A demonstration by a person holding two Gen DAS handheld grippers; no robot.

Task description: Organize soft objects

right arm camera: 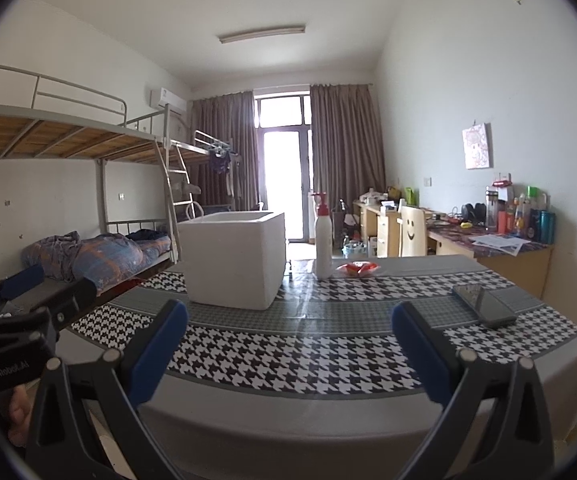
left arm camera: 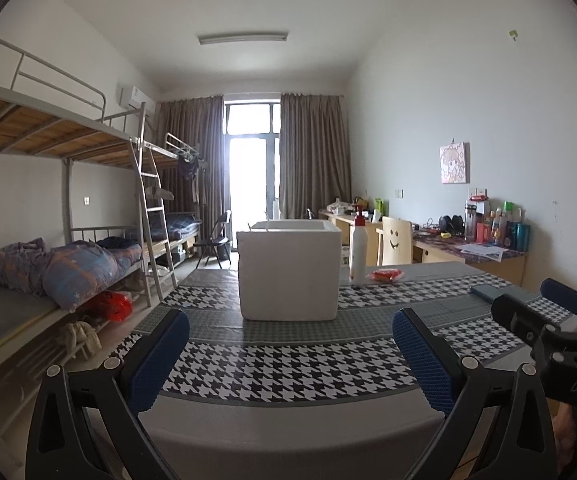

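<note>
Both tools hang at the near edge of the table with the houndstooth black-and-white cloth (left arm camera: 288,364), and each has its blue-padded jaws spread wide with nothing between them: the left gripper (left arm camera: 290,344) and the right gripper (right arm camera: 288,340) alike. The only likely soft thing in sight on the table is a small red-and-orange item in a clear crinkled wrapper (left arm camera: 384,276), lying flat at the far side, just beside the tall white plastic bottle with a red pump top (left arm camera: 357,250). From the left jaws it sits ahead and to the right; from the right jaws (right arm camera: 358,268) it is ahead and only slightly right of centre, so the right hand looks the nearer and straighter reach. Its long axis appears to run across the table, left to right, which would suit jaws closing from front and back, though it is too small to be sure. The open-topped white foam box (left arm camera: 288,268) stands upright ahead of the left jaws, to the left of the bottle and apart from it, and seems the likely receptacle. By count: one wrapped item, one box, one bottle, one dark phone (right arm camera: 484,304) lying flat near the right edge, two grippers
</note>
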